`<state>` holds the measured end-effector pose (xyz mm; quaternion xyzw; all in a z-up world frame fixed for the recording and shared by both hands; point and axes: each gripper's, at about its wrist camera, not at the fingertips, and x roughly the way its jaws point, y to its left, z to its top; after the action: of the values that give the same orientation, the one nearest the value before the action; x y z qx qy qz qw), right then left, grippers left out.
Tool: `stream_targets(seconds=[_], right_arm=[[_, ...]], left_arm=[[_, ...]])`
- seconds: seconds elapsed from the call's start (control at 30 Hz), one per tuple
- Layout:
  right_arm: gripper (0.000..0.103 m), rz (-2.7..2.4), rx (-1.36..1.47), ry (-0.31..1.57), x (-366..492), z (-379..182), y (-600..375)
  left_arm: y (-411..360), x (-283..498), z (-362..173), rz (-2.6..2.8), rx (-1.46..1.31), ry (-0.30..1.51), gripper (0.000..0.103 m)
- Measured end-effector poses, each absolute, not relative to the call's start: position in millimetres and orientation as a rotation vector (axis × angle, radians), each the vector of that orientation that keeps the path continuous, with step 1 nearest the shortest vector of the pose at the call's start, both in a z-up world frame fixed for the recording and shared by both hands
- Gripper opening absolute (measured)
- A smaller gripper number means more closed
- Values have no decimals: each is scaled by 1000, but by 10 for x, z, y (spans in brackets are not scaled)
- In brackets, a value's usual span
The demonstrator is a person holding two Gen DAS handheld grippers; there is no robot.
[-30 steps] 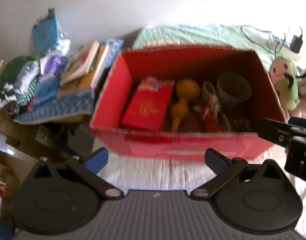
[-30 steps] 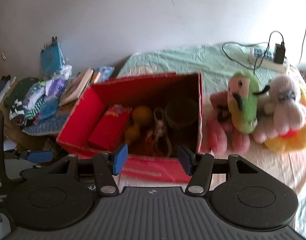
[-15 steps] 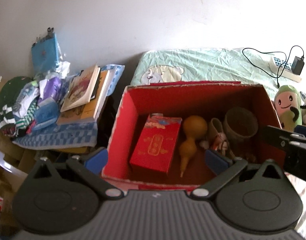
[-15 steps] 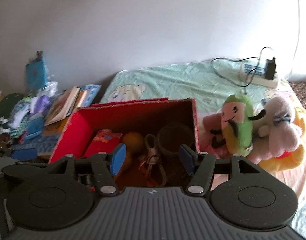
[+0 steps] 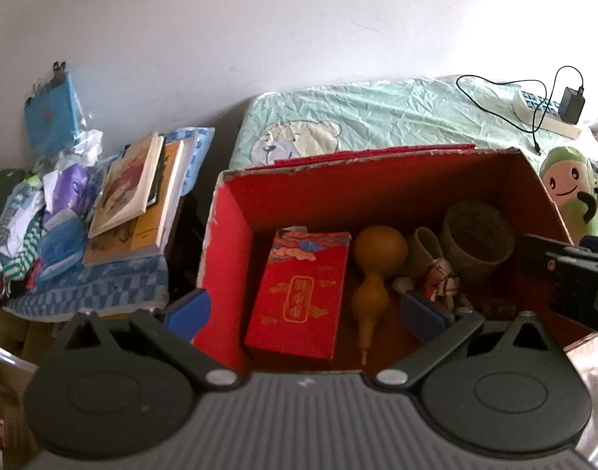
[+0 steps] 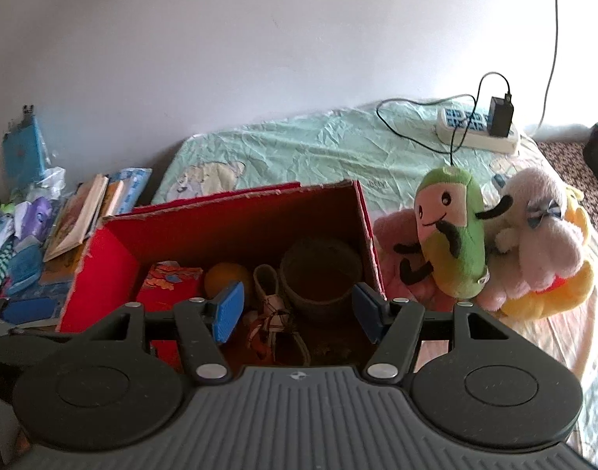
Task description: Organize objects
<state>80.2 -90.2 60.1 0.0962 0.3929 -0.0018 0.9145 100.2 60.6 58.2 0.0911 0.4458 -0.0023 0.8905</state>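
Two grippers, both w/ blue pads spread wide, nothing between them. Left gripper (image 5: 306,308) hangs over the near-left part of the red cardboard box (image 5: 224,243); its left pad sits outside the box's left wall, right pad inside over the contents. Right gripper (image 6: 297,311) is over the box's near-right part, pads framing the woven cup; part of its black body shows at the right edge of the left wrist view.

Box is open-topped, on the bed, holds 5+ items. L to R in left wrist view: red gift packet (image 5: 299,293) w/ gold print lying flat, yellow-brown gourd (image 5: 373,270) just beside it w/ stem toward the camera, small tan shoe-like item (image 5: 426,246), crumpled red/white wrapper (image 5: 438,280) touching it, woven round cup (image 5: 477,235) upright in the far-right corner. Some dark bits on the box floor near the cup, can't tell what.

Right of the box, outside it: green plush toy (image 6: 451,235) w/ smiley face upright, leaning on a white plush (image 6: 541,231); pink plush (image 6: 393,231) behind/left of green one, yellow plush (image 6: 553,293) under the white one. All touching in a heap.

Behind the box: mint bedsheet (image 6: 299,149) w/ bear print, white power strip (image 6: 475,133) w/ black charger plugged in, cable looping.

Left of the box: stack of books (image 5: 134,196) on a blue checked cloth (image 5: 91,290), pile of clothes and packets, blue notebook (image 5: 50,117) propped against the wall.
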Motion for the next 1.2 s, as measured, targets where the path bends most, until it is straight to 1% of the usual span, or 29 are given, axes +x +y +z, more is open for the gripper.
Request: stream_targets(seconds=[0.6,0.8,0.93,1.2], right_arm=[[64,6,176,851,1009,466,-757],[66,1,156,860,998,447,-739],[70,-1,145,851,970,465,-753],[70,-1,176,837,952,491,-797]], left_arm=[[691,1258,347,-36,156,973,103],[706,1241,327,-30,145,982,103],[684,1224,329,-31,151,982,103],[670,1186,357,-30,161,971,103]])
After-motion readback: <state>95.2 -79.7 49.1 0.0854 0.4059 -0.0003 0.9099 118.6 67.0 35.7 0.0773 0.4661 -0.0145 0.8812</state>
